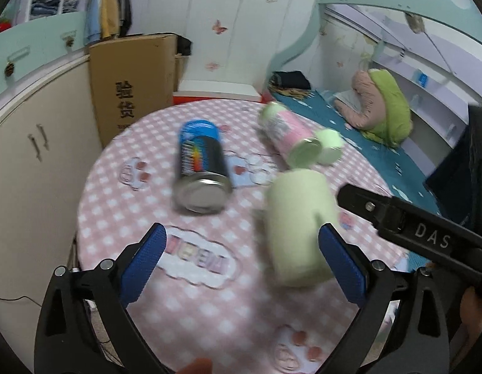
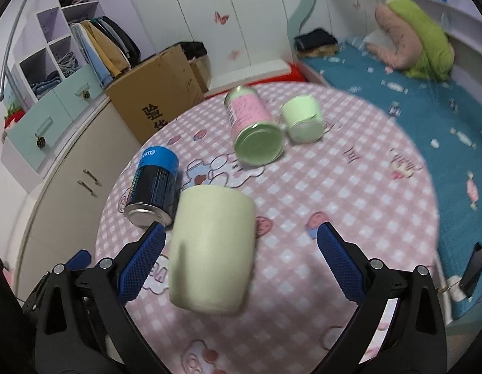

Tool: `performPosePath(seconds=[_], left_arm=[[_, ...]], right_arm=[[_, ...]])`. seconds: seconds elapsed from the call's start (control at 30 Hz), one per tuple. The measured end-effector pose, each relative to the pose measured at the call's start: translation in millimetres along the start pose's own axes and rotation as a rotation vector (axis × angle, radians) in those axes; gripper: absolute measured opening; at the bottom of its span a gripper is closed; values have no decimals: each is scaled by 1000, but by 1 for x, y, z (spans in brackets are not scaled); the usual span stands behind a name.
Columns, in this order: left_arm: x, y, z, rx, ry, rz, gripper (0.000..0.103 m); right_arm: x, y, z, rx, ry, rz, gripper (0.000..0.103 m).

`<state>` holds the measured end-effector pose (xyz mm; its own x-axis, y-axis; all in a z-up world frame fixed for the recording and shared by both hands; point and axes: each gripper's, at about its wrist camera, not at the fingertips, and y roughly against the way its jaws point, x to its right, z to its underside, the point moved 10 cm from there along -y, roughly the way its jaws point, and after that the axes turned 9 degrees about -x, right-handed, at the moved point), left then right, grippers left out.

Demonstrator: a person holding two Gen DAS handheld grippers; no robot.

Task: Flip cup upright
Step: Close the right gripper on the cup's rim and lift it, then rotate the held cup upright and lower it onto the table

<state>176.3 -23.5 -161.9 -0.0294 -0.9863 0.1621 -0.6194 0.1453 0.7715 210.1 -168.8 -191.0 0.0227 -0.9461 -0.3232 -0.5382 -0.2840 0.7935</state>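
- Left wrist view: left tongs (image 1: 241,261) spread wide, blue pads apart, nothing clamped. Pale green cup (image 1: 298,227) lying on the pink checked tabletop (image 1: 210,305), just inside the right-hand pad, whether touching it not clear through the blur. Black body of the right tongs (image 1: 412,227) reaching in from the right side, close to the cup; their tips not visible here.
- Also there: blue and black can (image 1: 202,168) on its side behind, pink can (image 1: 287,135) on its side farther back, a small green cup (image 1: 329,145) beside it.
- Right wrist view: right tongs (image 2: 241,261) likewise wide apart, holding nothing. Cup (image 2: 210,249) between the pads, nearer the left one, lying tilted with its closed base toward the camera, a hint of handle at its left edge.
- Look of the cup: matte, pale yellow-green, smooth rounded wall, probably ceramic and rather slippery.
- Risks, as a judgement: rolling away under a one-sided push from a pad; knocking into the blue and black can (image 2: 153,187) just beside it; slipping out on the turn with a grip too near the rim; both tongs crowding the same cup and colliding.
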Motion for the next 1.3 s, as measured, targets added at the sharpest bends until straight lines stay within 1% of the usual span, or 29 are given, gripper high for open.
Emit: performPosePath(seconds=[0.1, 0.23, 0.3, 0.43, 0.57, 0.63, 0.67, 0.77, 0.93, 1.07, 1.13, 1.3], left_arm=[[-27, -4, -8, 15, 31, -43, 94], [-50, -19, -14, -8, 61, -25, 94], [-53, -23, -16, -4, 54, -33, 94], [-51, -34, -18, -20, 40, -1, 94], [-50, -41, -18, -24, 31, 6, 94], [-50, -42, -18, -22, 29, 2, 94], [-51, -42, -18, -22, 31, 3, 94], [-50, -41, -19, -19, 33, 6, 94], [-52, -36, -18, -13, 34, 1, 94], [-52, -33, -17, -12, 40, -1, 94], [-51, -31, -17, -11, 40, 0, 94], [-49, -23, -15, -3, 39, 2, 94]], right_arm=[[-8, -24, 1, -63, -23, -36, 98], [-14, -47, 0, -101, -30, -34, 98], [-15, -57, -1, -114, -37, -27, 98], [-17, -67, -3, -132, -42, -36, 98], [-19, -73, -5, -142, -31, -37, 97], [-21, -73, -5, -139, -24, -38, 93], [-22, -74, -5, -140, -18, -45, 81], [-24, -76, -6, -145, -11, -46, 80], [-27, -71, -5, -126, 16, -36, 80], [-30, -55, -3, -79, 47, -32, 80], [-30, -44, -5, -45, 69, -13, 80], [-34, -14, -8, 58, 144, 79, 80]])
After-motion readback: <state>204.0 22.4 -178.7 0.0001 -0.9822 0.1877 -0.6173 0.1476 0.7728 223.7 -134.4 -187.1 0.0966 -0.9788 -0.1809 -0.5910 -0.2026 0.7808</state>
